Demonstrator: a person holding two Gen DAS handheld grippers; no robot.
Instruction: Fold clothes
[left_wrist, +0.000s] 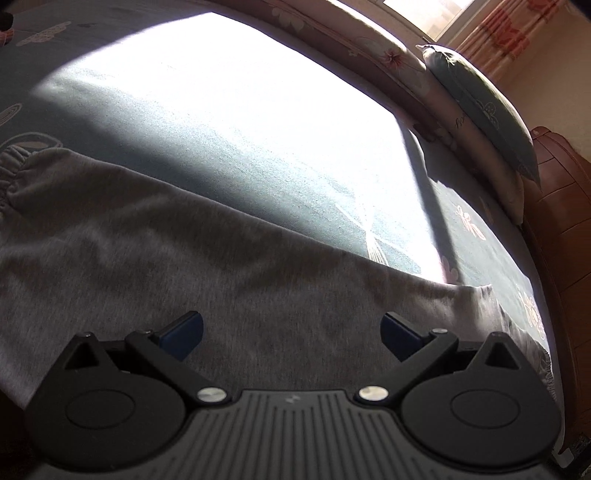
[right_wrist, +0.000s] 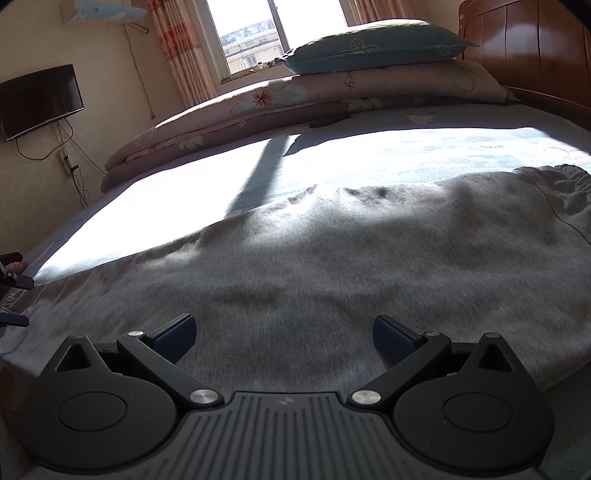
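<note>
- Grey trousers lie spread flat on the bed, near its front edge.
- Left tongs are wide, empty, above the cloth; right tongs likewise.
- Only the right view shows the window and a TV.
- Pillow sits on a folded quilt.

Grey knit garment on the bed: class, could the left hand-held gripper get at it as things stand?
Probably yes. The left hand-held gripper is open just above the grey knit garment, which lies spread flat on the teal patterned bedsheet. Nothing lies between the blue finger pads and the cloth.
</note>
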